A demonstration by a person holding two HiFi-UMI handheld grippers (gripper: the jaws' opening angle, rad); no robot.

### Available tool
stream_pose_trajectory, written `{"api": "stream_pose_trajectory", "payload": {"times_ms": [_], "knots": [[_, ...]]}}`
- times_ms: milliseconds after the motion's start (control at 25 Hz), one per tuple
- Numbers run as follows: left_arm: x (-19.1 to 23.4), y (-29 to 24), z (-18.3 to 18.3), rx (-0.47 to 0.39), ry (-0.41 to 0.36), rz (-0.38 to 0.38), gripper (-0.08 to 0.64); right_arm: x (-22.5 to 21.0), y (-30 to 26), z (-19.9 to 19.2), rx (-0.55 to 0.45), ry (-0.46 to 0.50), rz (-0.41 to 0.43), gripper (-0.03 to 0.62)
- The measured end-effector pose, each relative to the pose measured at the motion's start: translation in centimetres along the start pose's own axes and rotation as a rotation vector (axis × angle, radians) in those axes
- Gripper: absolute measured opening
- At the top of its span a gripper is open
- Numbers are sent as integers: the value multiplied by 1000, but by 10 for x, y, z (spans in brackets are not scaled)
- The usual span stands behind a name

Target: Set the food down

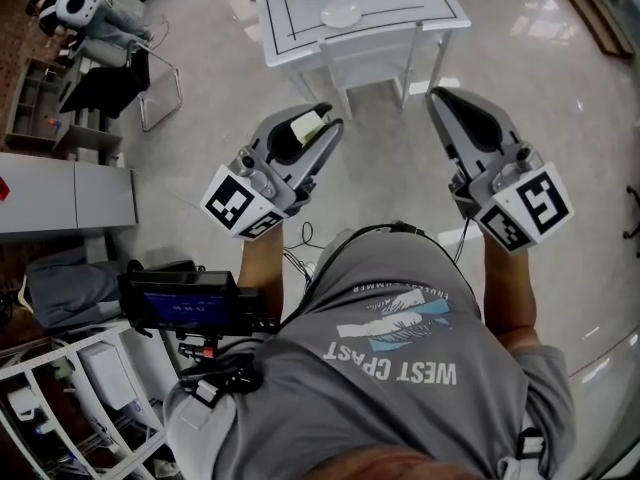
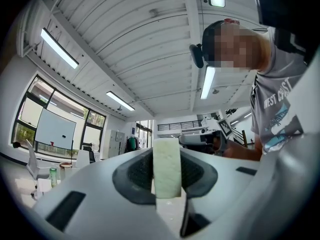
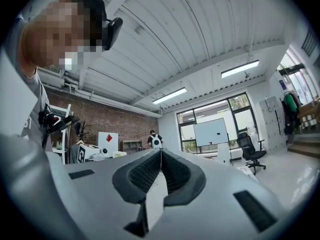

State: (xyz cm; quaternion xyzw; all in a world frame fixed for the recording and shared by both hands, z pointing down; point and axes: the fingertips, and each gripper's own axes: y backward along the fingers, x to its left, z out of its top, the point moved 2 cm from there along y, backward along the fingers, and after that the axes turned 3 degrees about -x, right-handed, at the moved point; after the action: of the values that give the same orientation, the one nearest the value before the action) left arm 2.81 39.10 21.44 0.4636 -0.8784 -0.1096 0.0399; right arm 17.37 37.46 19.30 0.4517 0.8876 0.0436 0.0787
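A pale, cream-green rectangular block of food (image 2: 166, 166), matte and finely grained like sponge, is pinched upright between the dark, ribbed pads of the left tool (image 1: 333, 115). The block is gripped at its two broad faces, and its flat top stands above the pads. The shell of that tool is smooth grey plastic, rounded in shape. The right tool (image 3: 161, 154) is made the same way. Its jaws are pressed together with nothing between them.

Both tools are held out level above a glossy pale floor (image 1: 560, 78), well apart from each other. The food is carried short of a white rectangular bench with a thin black line drawn round its top (image 1: 300, 38). One round white plate (image 1: 341, 14) lies on that bench, and nothing stands between the tools and the bench.

To the left, one metal-framed chair draped in dark cloth (image 1: 140, 88) and one grey cabinet (image 1: 70, 196) are seen. A seated person (image 1: 90, 8) is seen beyond them.

Two tools, two black-and-white marker cubes ( (image 1: 240, 203), (image 1: 530, 208)), one food block, one plate and one bench are counted.
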Motion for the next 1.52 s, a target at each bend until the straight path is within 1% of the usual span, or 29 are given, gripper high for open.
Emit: {"api": "stream_pose_trajectory", "payload": {"times_ms": [200, 360, 560, 720, 960, 1120, 1200, 1320, 1400, 1520], "knots": [[-2, -13, -2, 10, 4, -3, 100, -11, 6, 1, 0, -9, -4, 6], [17, -17, -4, 13, 13, -12, 100, -20, -10, -3, 8, -17, -13, 6], [25, -14, -7, 9, 21, -32, 101, -15, -18, -11, 20, -17, -27, 6], [47, -9, -5, 2, 26, -47, 100, -15, -41, -12, 18, -10, -41, 6], [82, 2, -7, -13, 30, -61, 100, -14, -75, -22, 31, -1, -56, 6], [98, 7, -8, -22, 41, -77, 100, -14, -89, -24, 34, 7, -78, 6], [109, 3, -17, -16, 52, -86, 100, -22, -98, -29, 37, 8, -86, 6], [126, -15, -35, -3, 67, -96, 100, -48, -103, -39, 42, -1, -99, 6], [128, -24, -37, -2, 75, -98, 101, -57, -101, -38, 49, -9, -105, 6], [129, -27, -34, 1, 80, -92, 100, -59, -102, -34, 55, -16, -105, 6]]}}
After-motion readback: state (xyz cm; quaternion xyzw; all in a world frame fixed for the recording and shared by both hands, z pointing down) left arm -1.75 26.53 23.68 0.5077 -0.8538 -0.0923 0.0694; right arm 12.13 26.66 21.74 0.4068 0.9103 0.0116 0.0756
